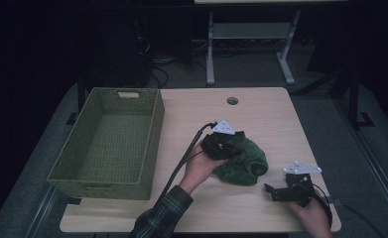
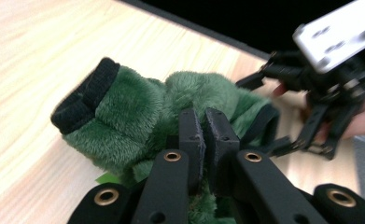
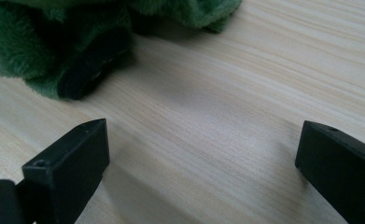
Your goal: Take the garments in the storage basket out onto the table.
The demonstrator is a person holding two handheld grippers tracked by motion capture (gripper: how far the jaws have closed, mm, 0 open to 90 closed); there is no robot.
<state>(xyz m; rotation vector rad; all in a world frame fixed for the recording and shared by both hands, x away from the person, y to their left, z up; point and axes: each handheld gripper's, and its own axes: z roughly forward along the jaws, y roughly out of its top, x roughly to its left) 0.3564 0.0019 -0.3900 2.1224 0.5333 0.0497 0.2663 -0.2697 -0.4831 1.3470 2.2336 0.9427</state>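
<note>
A green fleece garment (image 1: 245, 162) with black cuffs lies bunched on the wooden table (image 1: 271, 114), right of centre. My left gripper (image 1: 228, 147) is down on its left part, shut on a fold of the pile. In the left gripper view the two pads (image 2: 192, 130) stand almost together with green fabric (image 2: 124, 116) bulging around and under them. My right gripper (image 1: 272, 191) rests low on the table to the garment's lower right, open, its jaws pointing left with bare wood between them (image 3: 201, 140). One black cuff (image 3: 89, 63) lies just beyond its left jaw.
An empty green woven basket (image 1: 152, 134) takes up the table's left side. A round cable hole (image 1: 232, 100) sits near the far edge. A white desk frame (image 1: 210, 54) stands on the floor behind. A cable trails from each gripper toward the near edge.
</note>
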